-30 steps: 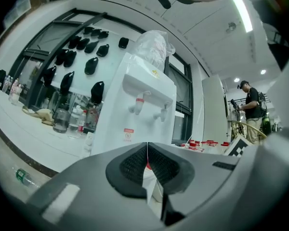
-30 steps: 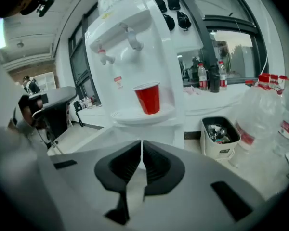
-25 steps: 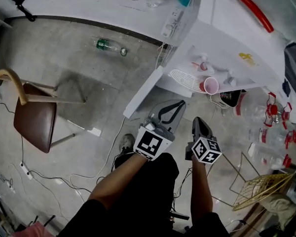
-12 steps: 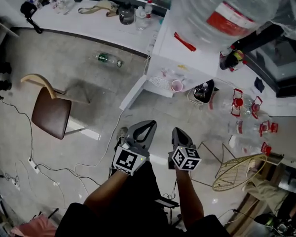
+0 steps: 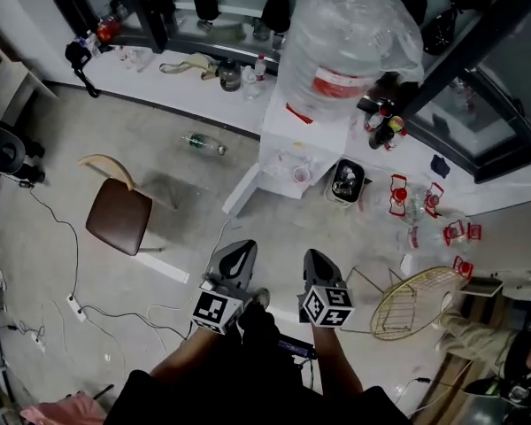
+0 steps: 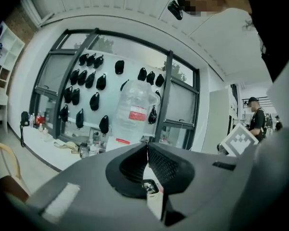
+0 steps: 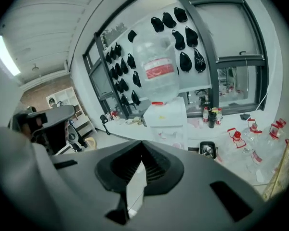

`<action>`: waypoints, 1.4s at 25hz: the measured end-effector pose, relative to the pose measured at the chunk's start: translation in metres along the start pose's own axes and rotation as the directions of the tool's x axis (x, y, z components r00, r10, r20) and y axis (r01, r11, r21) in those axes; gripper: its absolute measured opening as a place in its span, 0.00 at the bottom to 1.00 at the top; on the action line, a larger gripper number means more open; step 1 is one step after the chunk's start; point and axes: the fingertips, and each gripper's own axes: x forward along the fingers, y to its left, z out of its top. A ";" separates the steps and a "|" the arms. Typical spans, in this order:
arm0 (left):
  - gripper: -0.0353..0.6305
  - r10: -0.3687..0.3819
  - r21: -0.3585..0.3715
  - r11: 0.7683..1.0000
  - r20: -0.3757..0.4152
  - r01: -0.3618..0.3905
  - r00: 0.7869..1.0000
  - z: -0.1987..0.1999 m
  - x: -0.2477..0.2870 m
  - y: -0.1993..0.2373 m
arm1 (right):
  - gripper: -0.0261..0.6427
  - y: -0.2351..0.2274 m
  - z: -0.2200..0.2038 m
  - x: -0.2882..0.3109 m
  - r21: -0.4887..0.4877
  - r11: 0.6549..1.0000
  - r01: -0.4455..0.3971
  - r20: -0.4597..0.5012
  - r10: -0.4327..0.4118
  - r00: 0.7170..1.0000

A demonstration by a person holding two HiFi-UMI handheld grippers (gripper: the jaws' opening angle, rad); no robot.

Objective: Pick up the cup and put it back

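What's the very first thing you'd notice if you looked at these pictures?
The huge clear water jug sitting on the white dispenser, at the top middle of the head view, grabs the eye first. Next come the left gripper and right gripper, low in the middle, both shut and holding nothing. A brown chair stands by itself at the left.

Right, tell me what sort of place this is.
Probably an indoor workroom or lab corner, not a home: a water dispenser with a large jug stands by a cluttered white counter under big windows, and cables trail over the bare concrete floor beside a chair.
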 end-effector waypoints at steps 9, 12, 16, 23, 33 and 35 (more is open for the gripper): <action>0.06 -0.034 0.061 0.998 0.078 0.029 0.996 0.074 -0.065 -0.006 | 0.03 0.067 0.067 -0.084 -0.045 0.998 0.034 0.192 -0.025 0.981; 0.06 -0.069 0.077 0.995 0.099 0.062 0.993 0.086 -0.072 -0.006 | 0.03 0.084 0.074 -0.097 -0.049 0.998 0.047 0.229 -0.034 0.973; 0.06 -0.083 0.068 0.995 0.104 0.076 0.991 0.085 -0.089 0.000 | 0.03 0.110 0.065 -0.112 -0.061 0.997 0.051 0.248 -0.034 0.968; 0.06 -0.110 0.083 0.992 0.144 0.099 0.983 0.088 -0.106 0.005 | 0.03 0.130 0.046 -0.121 -0.063 0.996 0.067 0.247 -0.049 0.968; 0.06 -0.117 0.080 0.991 0.127 0.107 0.985 0.089 -0.108 -0.001 | 0.03 0.125 0.041 -0.130 -0.052 0.994 0.094 0.237 -0.079 0.968; 0.06 -0.136 0.092 0.988 0.141 0.123 0.981 0.091 -0.111 -0.003 | 0.03 0.125 0.040 -0.131 -0.051 0.994 0.095 0.239 -0.080 0.968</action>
